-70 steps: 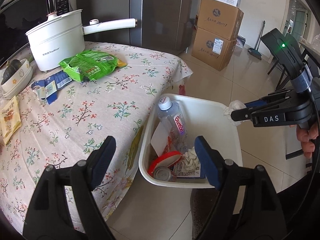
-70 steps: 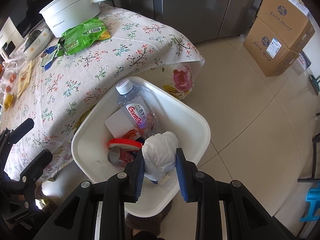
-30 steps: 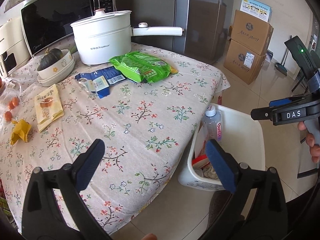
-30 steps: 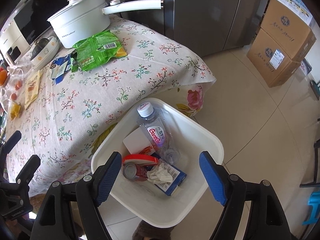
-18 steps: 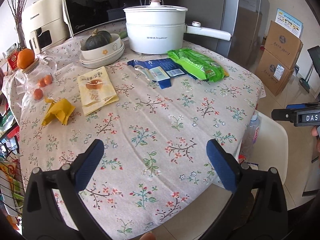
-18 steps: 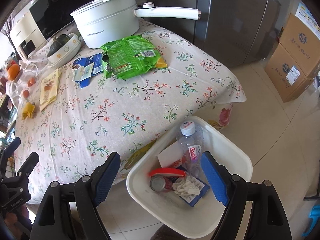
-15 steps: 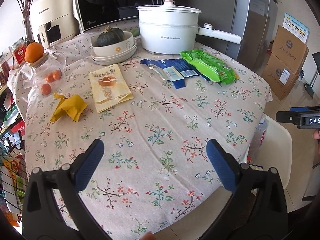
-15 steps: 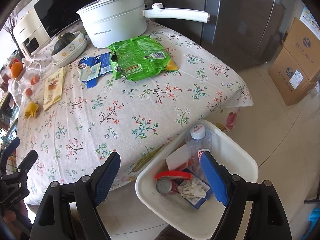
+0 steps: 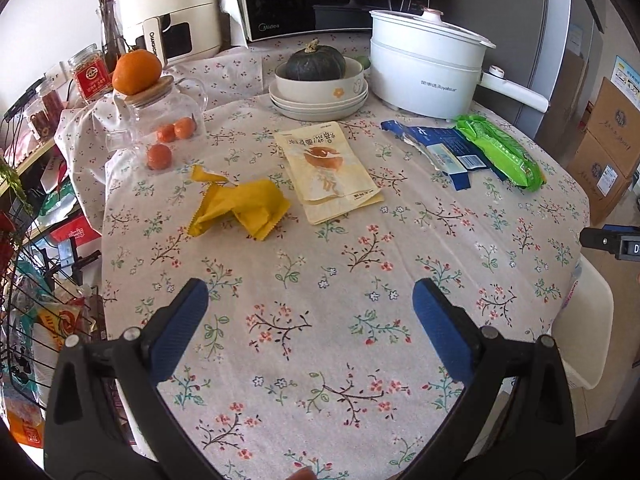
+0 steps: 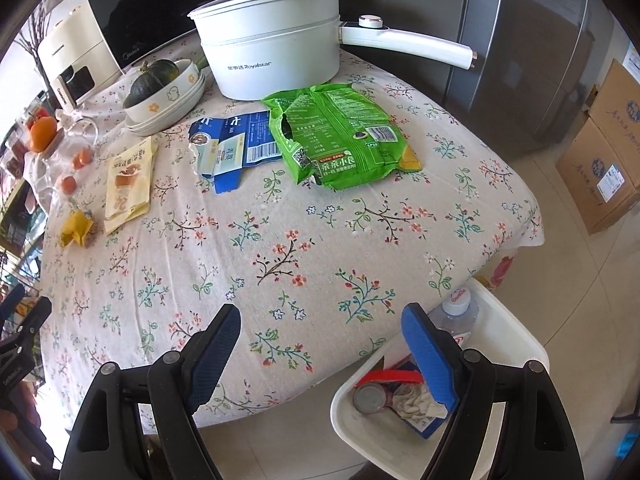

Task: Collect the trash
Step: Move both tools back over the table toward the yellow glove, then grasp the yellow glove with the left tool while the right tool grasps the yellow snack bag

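Seeking the next wrapper with both grippers, left (image 9: 306,306) and right (image 10: 320,332), wide and empty over bare cloth, bin (image 10: 516,344) at lower right, yellow wrapper (image 9: 240,208) left of centre, needing a forward reach and pinch.

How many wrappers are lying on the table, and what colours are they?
Yellow wrapper: 1
Cream packet: 1
Blue packet: 1
Green bag: 1
Total: 4 wrappers on the table.
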`<state>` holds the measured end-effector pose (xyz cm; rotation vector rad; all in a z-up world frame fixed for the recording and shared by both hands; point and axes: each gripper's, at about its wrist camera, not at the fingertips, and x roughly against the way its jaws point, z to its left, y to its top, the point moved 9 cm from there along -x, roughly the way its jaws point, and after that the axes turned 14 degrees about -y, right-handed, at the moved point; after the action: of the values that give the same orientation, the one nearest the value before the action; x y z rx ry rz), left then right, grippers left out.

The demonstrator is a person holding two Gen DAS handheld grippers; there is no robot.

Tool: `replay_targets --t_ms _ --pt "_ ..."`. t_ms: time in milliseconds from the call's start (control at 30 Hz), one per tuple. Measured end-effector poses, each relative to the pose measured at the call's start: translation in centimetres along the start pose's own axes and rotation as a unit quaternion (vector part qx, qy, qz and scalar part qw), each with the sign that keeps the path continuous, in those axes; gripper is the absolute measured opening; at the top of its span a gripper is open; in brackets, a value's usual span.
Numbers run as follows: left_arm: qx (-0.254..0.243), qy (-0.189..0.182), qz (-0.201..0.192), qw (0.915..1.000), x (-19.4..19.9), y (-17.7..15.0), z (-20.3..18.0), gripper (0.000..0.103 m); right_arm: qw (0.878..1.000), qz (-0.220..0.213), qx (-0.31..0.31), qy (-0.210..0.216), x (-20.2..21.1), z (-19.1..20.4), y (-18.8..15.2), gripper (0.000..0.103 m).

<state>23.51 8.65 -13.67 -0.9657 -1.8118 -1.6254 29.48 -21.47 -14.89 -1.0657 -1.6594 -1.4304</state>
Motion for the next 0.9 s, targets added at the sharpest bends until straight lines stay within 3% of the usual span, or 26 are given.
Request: replay_targets --t_ms 167,433,633,900 --pt "-0.018 0.009 -0.012 0.9997 0.0 1.7 3.2 0.102 1.0 -0.011 -0.001 -0.001 -0.4 1.7 1.7 0.084" --pt "0.044 -0.045 -0.025 0.9977 -3.9 3.1 6.6 0.097 1.0 -0.008 -0.001 -0.005 -2.3 3.6 3.5 0.084" --pt "0.049 -0.029 -0.02 0.9982 -6.7 4.0 7.3 0.092 1.0 0.007 -0.008 -0.012 -4.2 3.6 4.0 0.084" --pt "0.058 -0.007 0.022 0.998 -10.1 3.4 8.3 0.064 1.0 0.015 -0.009 -0.017 -4.9 3.0 3.6 0.084"
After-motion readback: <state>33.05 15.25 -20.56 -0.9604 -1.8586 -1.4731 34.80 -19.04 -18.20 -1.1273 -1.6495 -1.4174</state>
